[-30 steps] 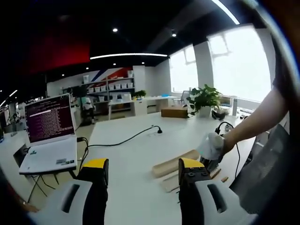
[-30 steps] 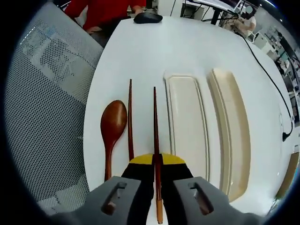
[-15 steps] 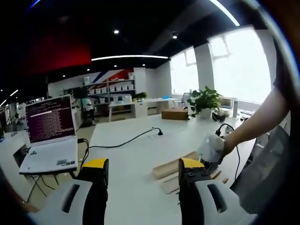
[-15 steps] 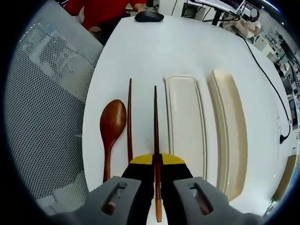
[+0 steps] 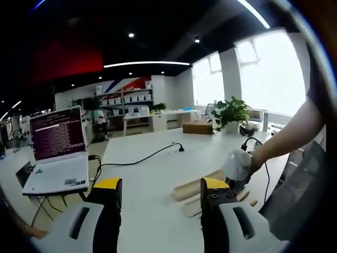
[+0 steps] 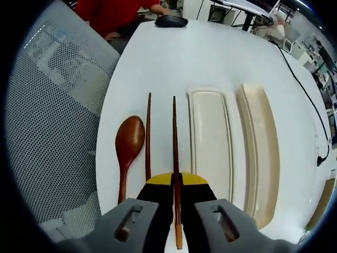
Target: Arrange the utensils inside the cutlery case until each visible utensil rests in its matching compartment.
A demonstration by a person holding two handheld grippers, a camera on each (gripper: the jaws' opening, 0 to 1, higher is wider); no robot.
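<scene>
On the white counter (image 6: 174, 58) in the right gripper view: right gripper (image 6: 176, 182) with jaws clamped together on one dark chopstick (image 6: 174, 137), which runs forward from between the yellow-tipped jaws, its butt end poking back below them. Just left of it, a second chopstick (image 6: 148, 134) lying flat and nearly parallel; left again, a wooden spoon (image 6: 128, 145), bowl pointing far. To the right, the pale cutlery case (image 6: 210, 137) with its lid (image 6: 261, 153) alongside, neither touching the held chopstick. At the far edge, a black mouse (image 6: 171, 21).

In the left gripper view: left gripper (image 5: 160, 192) raised above the counter, jaws wide apart, gripping nothing. Beyond, an open laptop (image 5: 57, 150) at left, a potted plant (image 5: 230, 112) far right.
</scene>
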